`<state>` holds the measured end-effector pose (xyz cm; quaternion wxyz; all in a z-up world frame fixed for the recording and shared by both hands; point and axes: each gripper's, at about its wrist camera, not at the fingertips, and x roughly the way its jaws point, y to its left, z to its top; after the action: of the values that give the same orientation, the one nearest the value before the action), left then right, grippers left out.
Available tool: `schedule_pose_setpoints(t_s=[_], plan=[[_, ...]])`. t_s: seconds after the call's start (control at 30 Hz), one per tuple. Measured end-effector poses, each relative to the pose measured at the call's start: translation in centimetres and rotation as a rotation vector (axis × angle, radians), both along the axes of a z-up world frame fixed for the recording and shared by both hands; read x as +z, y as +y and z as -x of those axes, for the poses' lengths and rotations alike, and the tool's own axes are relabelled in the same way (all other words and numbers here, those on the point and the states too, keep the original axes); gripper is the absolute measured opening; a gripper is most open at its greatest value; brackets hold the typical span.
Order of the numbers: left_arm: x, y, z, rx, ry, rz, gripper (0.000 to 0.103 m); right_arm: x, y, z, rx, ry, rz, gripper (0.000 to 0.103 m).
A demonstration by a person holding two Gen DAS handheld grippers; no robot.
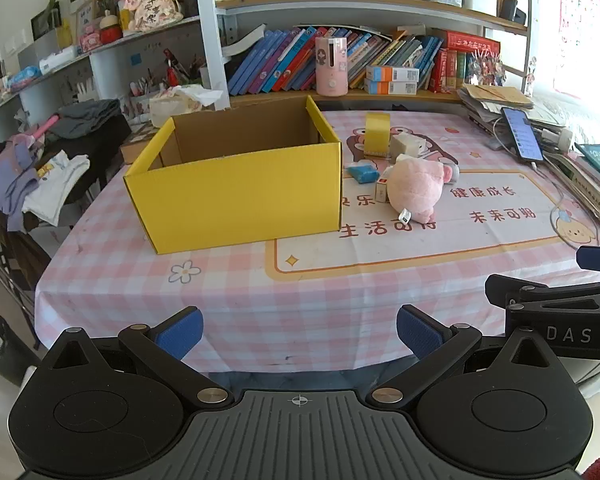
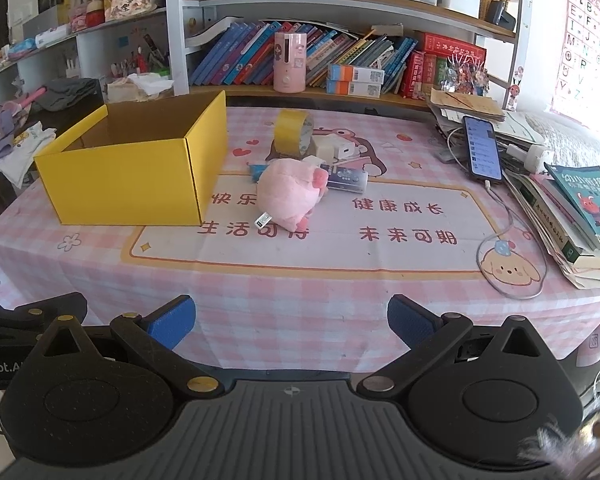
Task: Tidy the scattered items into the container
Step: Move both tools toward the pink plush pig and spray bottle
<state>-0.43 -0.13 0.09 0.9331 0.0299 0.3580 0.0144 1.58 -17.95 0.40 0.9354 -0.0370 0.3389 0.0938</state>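
An open yellow cardboard box [image 1: 236, 196] [image 2: 128, 180] stands on the left of the pink checked tablecloth; what I see of its inside holds nothing. Right of it lies a cluster: a pink plush toy [image 1: 414, 190] [image 2: 288, 196], a yellow tape roll [image 1: 377, 132] [image 2: 294, 133], a white adapter [image 1: 408, 146] [image 2: 338, 150], a blue packet [image 1: 362, 172] and a small blue-and-white box [image 2: 346, 178]. My left gripper [image 1: 299, 334] hangs open above the table's near edge, nothing between its blue pads. My right gripper [image 2: 291, 326] is open too, equally far from the items.
A phone [image 1: 522, 134] [image 2: 482, 148] on a cable leans on stacked papers and books [image 2: 572, 216] along the right edge. A bookshelf [image 2: 340, 60] with a pink cylinder [image 1: 331, 66] backs the table. Clothes [image 1: 32, 176] pile up on the left.
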Motion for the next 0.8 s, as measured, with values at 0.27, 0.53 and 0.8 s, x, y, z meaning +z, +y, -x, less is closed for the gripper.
schedule_pose_setpoints(t_s=[0.27,0.53,0.8], plan=[[0.6,-0.5,0.1,-0.029,-0.037,-0.024,0.103,0.3,-0.4,-0.2,0.001,-0.024,0.009,0.103],[0.7,-0.3,-0.1,-0.062,-0.036,0.009,0.103,0.7,0.1,0.1,0.032,-0.068,0.034,0.103],[0.8,-0.1,0.2,-0.117,-0.052,0.031,0.103,1.3,-0.7,0.5,0.078,-0.135,0.051,0.103]])
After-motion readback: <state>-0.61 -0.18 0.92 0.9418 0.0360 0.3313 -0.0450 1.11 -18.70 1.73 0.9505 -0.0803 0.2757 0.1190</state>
